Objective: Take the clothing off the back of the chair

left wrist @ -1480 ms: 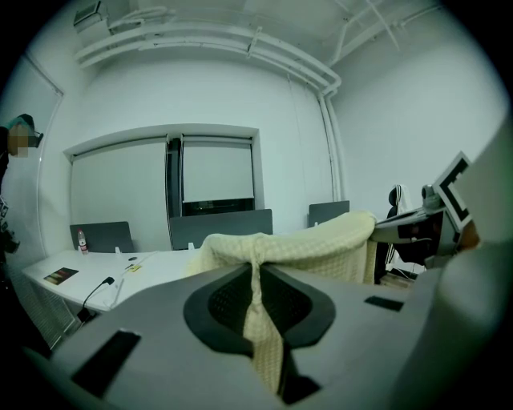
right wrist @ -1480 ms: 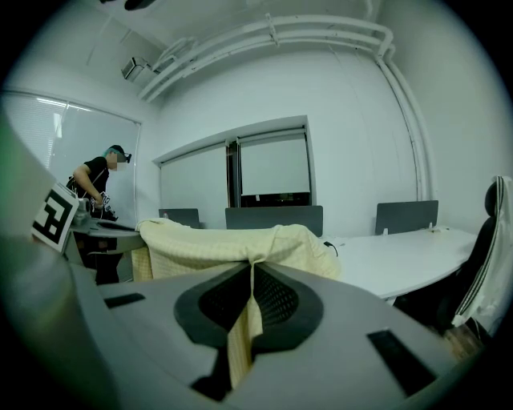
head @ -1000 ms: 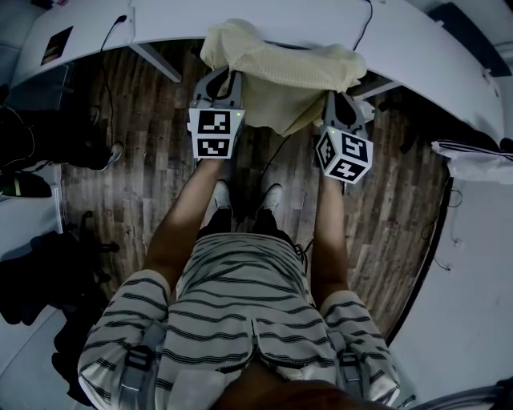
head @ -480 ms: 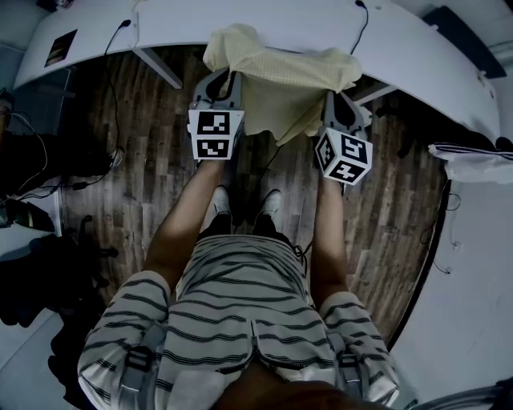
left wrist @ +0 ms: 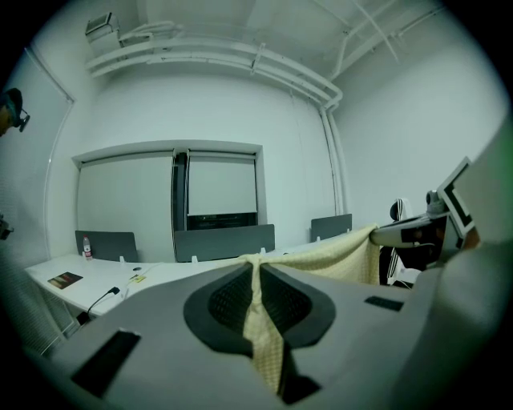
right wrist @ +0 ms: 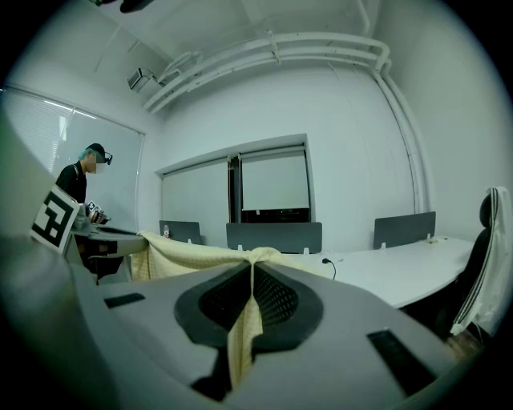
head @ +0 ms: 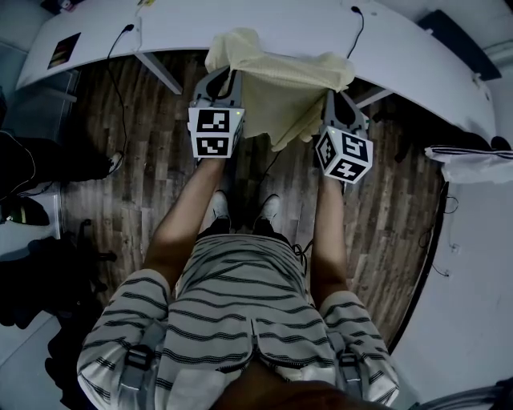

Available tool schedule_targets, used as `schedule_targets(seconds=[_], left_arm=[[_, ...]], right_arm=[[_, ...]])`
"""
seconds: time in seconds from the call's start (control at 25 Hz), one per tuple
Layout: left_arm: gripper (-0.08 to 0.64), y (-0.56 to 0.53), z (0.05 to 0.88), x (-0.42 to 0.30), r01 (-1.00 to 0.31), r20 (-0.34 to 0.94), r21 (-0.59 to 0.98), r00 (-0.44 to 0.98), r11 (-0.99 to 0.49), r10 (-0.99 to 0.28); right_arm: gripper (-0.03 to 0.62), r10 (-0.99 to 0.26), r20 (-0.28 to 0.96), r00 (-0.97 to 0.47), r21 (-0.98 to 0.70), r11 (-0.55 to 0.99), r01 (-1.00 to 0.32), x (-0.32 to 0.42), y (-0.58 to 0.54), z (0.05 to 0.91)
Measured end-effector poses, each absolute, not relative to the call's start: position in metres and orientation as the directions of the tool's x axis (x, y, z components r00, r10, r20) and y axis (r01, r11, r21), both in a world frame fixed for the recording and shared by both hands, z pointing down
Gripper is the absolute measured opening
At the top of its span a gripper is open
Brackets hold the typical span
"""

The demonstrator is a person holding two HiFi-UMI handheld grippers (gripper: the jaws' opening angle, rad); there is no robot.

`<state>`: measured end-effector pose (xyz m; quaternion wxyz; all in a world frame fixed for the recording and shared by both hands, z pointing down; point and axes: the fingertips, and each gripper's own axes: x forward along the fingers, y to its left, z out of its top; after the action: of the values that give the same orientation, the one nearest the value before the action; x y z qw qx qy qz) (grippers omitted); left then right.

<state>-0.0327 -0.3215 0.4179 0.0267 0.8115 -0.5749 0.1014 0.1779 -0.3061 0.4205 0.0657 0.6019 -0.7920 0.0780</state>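
Our left hand-held gripper [head: 222, 80] was closed on the yellow clothing [head: 280, 80]. In the left gripper view its jaws stood nearly together, with a narrow fold of the cloth pinched between the dark pads and trailing down out of them. Our right hand-held gripper [head: 334, 98] gripped the same garment in the same way, its jaws almost shut on a thin fold at the other side.

Between the two, we saw the clothing stretched as a sagging sheet, with loose cloth hanging down below the held edge. From the head view it hung over the wood floor [head: 144, 176] and across the near edge of the white surface [head: 417, 48]; we could not tell whether it touched that surface. Our shoes [head: 220, 204] were on the floor below it.

A black cable [head: 357, 20] ran over the surface beyond the cloth. In the right gripper view a dark chair [right wrist: 486, 212] with a striped garment [right wrist: 481, 280] draped on it stood well apart at the right, and a person [right wrist: 78, 186] stood at the far left.
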Motion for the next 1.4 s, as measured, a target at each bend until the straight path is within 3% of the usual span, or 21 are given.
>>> schedule_targets(seconds=[1.4], left_arm=[[0.04,-0.285,0.354,-0.035,-0.933,0.074,-0.033,0.355,-0.358,-0.932]], right_arm=[[0.025,-0.965,0.061,-0.256,-0.041,0.254,-0.966,0.173,-0.271,0.352]])
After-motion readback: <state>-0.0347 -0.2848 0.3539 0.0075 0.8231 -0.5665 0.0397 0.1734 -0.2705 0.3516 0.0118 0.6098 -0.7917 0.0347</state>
